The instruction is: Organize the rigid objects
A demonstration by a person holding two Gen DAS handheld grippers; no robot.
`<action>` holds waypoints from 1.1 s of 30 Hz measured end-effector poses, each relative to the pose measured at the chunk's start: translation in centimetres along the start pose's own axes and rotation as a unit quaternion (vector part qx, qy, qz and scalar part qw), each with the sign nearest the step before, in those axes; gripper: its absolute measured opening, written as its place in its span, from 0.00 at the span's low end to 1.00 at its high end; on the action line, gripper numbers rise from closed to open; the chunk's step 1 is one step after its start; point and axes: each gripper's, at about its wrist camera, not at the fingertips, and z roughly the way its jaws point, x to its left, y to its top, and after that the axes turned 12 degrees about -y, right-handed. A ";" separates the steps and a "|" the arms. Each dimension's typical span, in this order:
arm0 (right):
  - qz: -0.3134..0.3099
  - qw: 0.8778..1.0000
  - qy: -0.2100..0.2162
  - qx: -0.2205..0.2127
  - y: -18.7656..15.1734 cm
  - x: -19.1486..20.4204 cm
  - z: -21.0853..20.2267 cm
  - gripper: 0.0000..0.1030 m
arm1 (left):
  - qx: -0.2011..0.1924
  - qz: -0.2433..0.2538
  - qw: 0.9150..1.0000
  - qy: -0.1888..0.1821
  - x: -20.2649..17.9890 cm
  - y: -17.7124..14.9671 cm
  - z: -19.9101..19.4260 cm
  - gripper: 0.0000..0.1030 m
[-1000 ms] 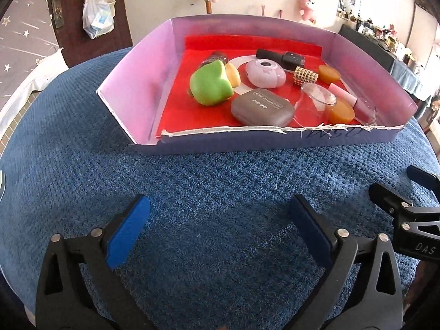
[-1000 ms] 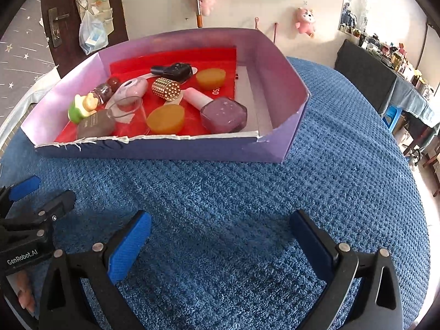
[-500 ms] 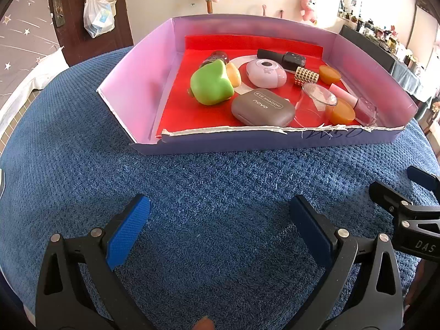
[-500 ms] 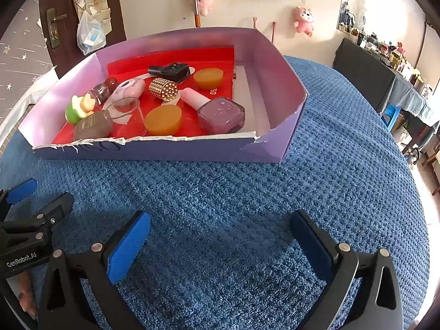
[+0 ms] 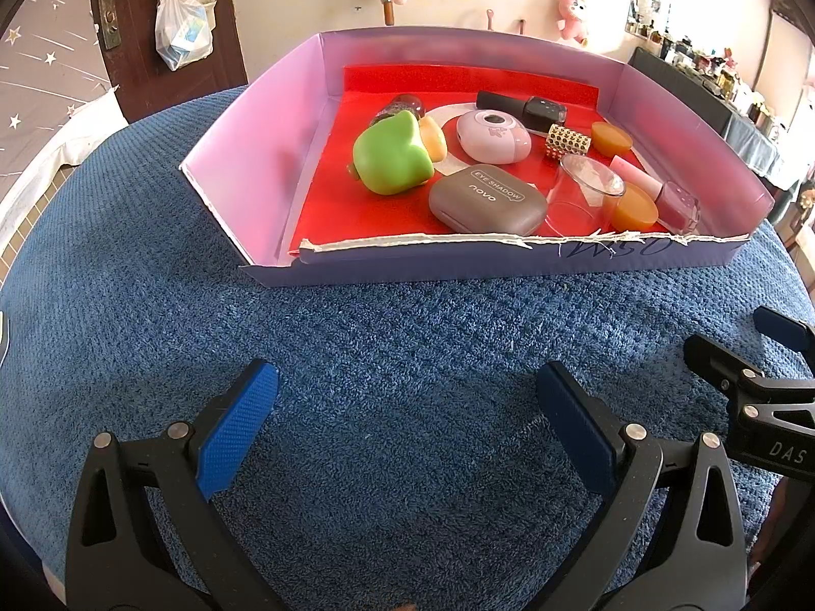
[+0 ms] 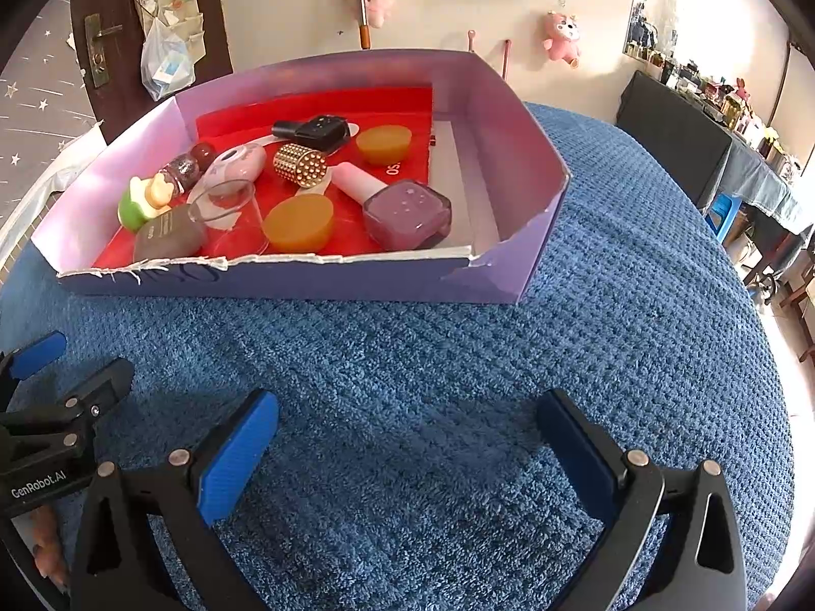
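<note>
A purple cardboard tray [image 5: 265, 142] [image 6: 509, 117] with a red floor rests on the blue towel. Inside lie a green toy [image 5: 392, 155], a grey eye-shadow case [image 5: 486, 201], a pink oval case [image 5: 491, 135], a clear cup [image 5: 586, 191], a studded gold cylinder [image 6: 299, 165], two orange pucks [image 6: 299, 221], a pink nail polish bottle [image 6: 407, 211] and a dark bottle [image 6: 313, 131]. My left gripper [image 5: 405, 420] is open over bare towel in front of the tray. To its right my right gripper [image 6: 407, 438] is open too, holding nothing.
The blue towel [image 6: 636, 265] covers a round table, with open cloth to the right of the tray. Behind are a dark door [image 5: 147, 15] with a hanging plastic bag, a wall with pink plush toys, and a cluttered dark table [image 6: 677, 132] at right.
Both grippers have drawn slightly nearer the tray and stayed open. Nothing in the tray has moved.
</note>
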 end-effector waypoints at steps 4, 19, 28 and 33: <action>-0.002 1.000 0.000 0.000 0.0 0.0 0.0 1.00 | 0.000 0.000 1.000 0.000 0.0 0.0 0.0 1.00; -0.003 1.000 -0.001 -0.002 0.0 0.1 0.0 1.00 | 0.000 -0.001 1.000 0.000 0.1 0.0 0.0 1.00; -0.002 1.000 -0.001 -0.003 0.0 0.1 0.0 1.00 | -0.001 -0.001 1.000 0.000 0.1 0.0 0.0 1.00; -0.002 1.000 -0.001 -0.002 0.0 0.1 0.0 1.00 | -0.001 -0.001 1.000 0.000 0.1 0.0 0.0 1.00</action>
